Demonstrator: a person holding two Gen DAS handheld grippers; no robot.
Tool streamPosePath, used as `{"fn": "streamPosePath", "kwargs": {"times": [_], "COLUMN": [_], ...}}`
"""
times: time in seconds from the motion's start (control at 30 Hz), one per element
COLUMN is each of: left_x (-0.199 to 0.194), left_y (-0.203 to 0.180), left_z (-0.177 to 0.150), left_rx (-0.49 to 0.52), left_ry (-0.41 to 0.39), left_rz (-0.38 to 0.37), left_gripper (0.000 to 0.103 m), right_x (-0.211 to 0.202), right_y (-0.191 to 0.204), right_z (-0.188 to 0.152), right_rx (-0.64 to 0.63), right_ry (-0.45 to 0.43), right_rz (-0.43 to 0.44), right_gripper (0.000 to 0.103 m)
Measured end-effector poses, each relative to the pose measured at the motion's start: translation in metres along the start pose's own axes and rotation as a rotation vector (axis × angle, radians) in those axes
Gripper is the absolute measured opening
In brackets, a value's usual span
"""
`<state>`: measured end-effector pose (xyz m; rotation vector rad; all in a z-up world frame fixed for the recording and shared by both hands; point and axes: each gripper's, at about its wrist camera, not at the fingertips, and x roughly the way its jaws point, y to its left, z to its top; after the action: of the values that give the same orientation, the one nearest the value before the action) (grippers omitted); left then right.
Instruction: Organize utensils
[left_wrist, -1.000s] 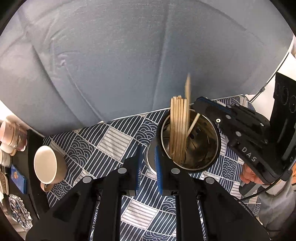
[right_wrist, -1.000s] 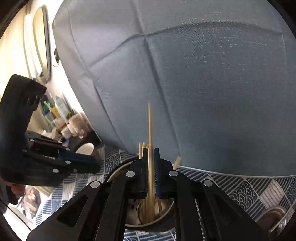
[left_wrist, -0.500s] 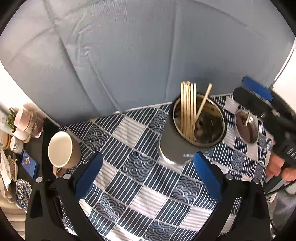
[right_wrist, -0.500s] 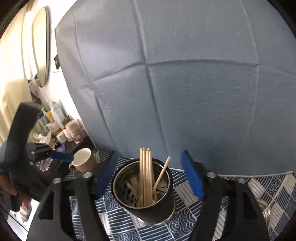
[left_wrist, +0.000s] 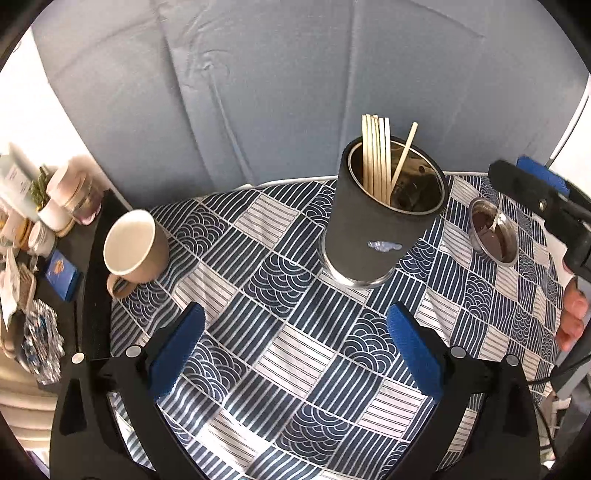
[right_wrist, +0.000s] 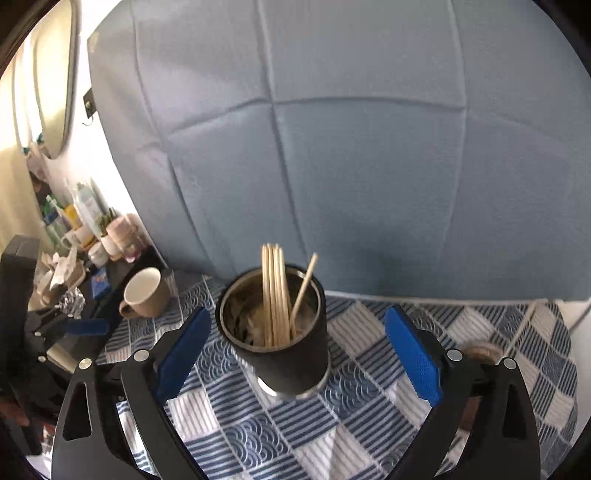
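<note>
A dark cylindrical holder (left_wrist: 373, 229) with a metal inside stands upright on the patterned tablecloth; it also shows in the right wrist view (right_wrist: 288, 354). Several wooden chopsticks (left_wrist: 376, 155) stand in it, one leaning to the right (right_wrist: 303, 291). My left gripper (left_wrist: 295, 350) is open and empty, nearer than the holder and apart from it. My right gripper (right_wrist: 297, 358) is open and empty, its blue pads either side of the holder but held back from it. The right gripper also shows at the right edge of the left wrist view (left_wrist: 546, 199).
A beige mug (left_wrist: 133, 251) stands at the table's left edge. A small metal cup (left_wrist: 493, 232) with a utensil in it sits right of the holder. A black side shelf (left_wrist: 55, 236) with jars and clutter lies left. A blue fabric backdrop (right_wrist: 332, 147) rises behind the table.
Both grippers have opened and drawn back from the holder. The chopstick my right gripper held now stands in the holder with the others.
</note>
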<state>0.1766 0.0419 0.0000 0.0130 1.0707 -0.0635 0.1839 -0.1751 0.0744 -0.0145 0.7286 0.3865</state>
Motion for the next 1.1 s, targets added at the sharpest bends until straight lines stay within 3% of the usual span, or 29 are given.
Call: {"fn": "streamPosePath", "kwargs": {"times": [0.13, 0.33, 0.5, 0.63, 0.73, 0.93, 1.1], "left_x": [-0.009, -0.029, -0.047, -0.054, -0.068, -0.085, -0.1], "left_y": [0.005, 0.008, 0.004, -0.002, 0.002, -0.009, -0.024], "left_z": [-0.015, -0.04, -0.074, -0.091, -0.1, -0.11, -0.119], "left_rx": [-0.065, -0.122, -0.115, -0.093, -0.154, -0.082, -0.049], "left_ry": [-0.025, -0.085, -0.146, -0.148, -0.176, -0.193, -0.228], "left_rz": [-0.032, -0.098, -0.039, 0.026, 0.097, 0.141, 0.105], "left_gripper": [0.097, 0.097, 0.097, 0.097, 0.097, 0.097, 0.097], "right_x": [-0.005, -0.02, -0.037, -0.049, -0.06, -0.081, -0.103], "right_y": [0.005, 0.02, 0.03, 0.035, 0.038, 0.044, 0.046], "right_z": [-0.014, -0.041, -0.067, -0.081, -0.087, -0.091, -0.092], "right_rx": [-0.023, -0.064, -0.034, -0.009, 0.005, 0.01, 0.037], "right_ry": [0.033, 0.016, 0.035, 0.066, 0.077, 0.099, 0.084], "right_rz": [-0.011, -0.067, -0.084, -0.096, -0.082, -0.08, -0.088], "right_gripper": [0.092, 0.093, 0.094, 0.094, 0.094, 0.094, 0.094]}}
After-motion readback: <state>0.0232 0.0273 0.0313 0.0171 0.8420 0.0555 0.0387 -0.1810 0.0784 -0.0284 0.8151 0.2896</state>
